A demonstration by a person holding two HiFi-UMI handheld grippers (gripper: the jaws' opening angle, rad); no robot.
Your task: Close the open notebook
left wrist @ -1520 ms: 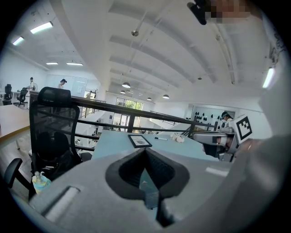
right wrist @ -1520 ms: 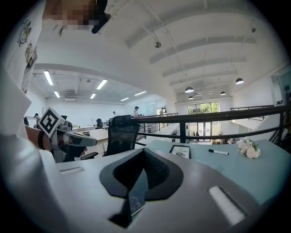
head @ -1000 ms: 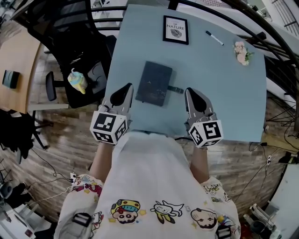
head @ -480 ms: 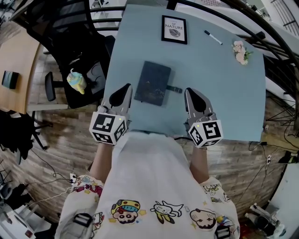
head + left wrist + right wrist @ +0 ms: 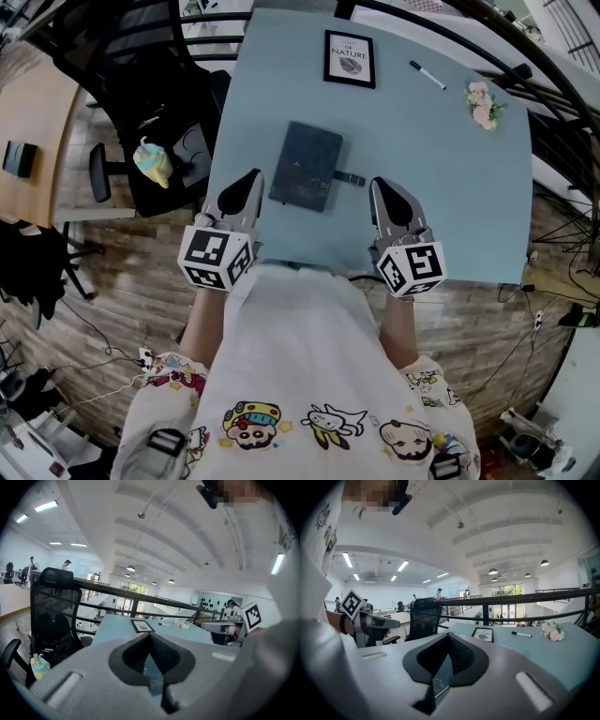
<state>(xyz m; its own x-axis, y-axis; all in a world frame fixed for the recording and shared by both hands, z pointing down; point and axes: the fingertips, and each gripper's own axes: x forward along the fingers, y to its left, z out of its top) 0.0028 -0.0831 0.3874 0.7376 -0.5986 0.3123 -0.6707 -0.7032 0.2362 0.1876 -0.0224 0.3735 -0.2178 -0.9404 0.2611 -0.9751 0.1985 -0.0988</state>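
Moved since a second ago: practically nothing, both grippers parked in the same spots. Nearest, left gripper (image 5: 253, 176) and right gripper (image 5: 379, 184) poised over the near edge of the table (image 5: 459, 197), each with jaws pressed together on nothing, tipped slightly downward. Set either side of the notebook (image 5: 307, 167) without touching it, probably as a drawn-back resting pose. Just beyond the tips, notebook lying flat, dark cover up, strap tab poking out at its right; looks closed already, so task judged done. Farther along the pale blue top: framed print (image 5: 351, 59), pen (image 5: 429, 76), small flower bunch (image 5: 485, 105), all well apart. Beyond, black office chair (image 5: 141, 84) at left, wooden floor (image 5: 122, 281), dark railing, bright open office under ceiling lights.
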